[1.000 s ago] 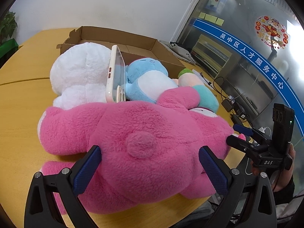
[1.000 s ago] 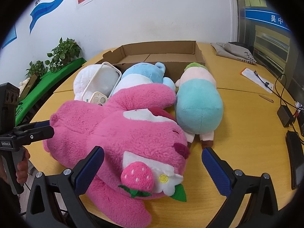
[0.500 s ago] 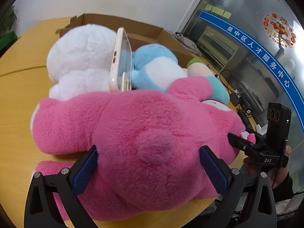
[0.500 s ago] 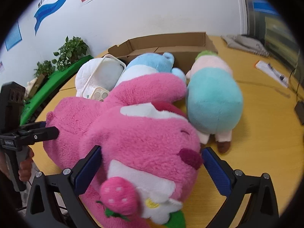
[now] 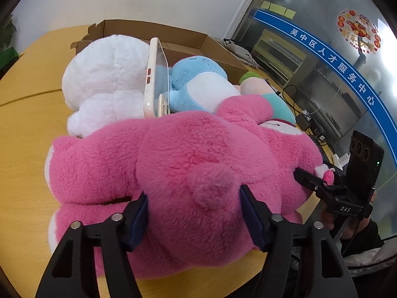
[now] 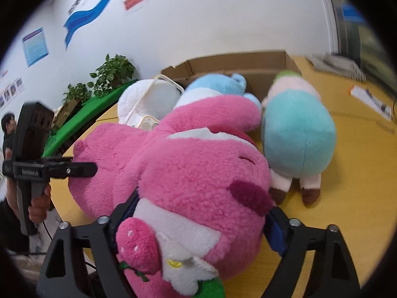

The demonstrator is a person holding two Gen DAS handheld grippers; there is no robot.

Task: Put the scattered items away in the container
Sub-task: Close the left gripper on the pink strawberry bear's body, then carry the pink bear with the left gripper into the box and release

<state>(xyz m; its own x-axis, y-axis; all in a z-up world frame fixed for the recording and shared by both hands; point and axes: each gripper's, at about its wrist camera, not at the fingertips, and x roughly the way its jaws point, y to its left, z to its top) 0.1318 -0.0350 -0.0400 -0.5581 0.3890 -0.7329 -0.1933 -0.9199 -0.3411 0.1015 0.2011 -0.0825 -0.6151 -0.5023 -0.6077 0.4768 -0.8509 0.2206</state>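
A: While its jaws close, what does the left gripper [image 5: 193,213] hold?

B: The pink plush bear's [image 5: 188,159] rump; pads press its fur. The right gripper [image 6: 198,221], closing too, seems to squeeze its head.

A: Room?

B: The bear overhangs the table [image 5: 27,124] edge; cardboard box [image 5: 158,32] behind, toys between.

A: Writing?

B: "DAS" on the right gripper.

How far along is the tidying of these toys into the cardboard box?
Barely begun: the cardboard box looks empty so far. In hand: both claws, left claw and right claw, are closing on the pink bear. Left on the table: the white plush, phone case, blue plush and teal plush.
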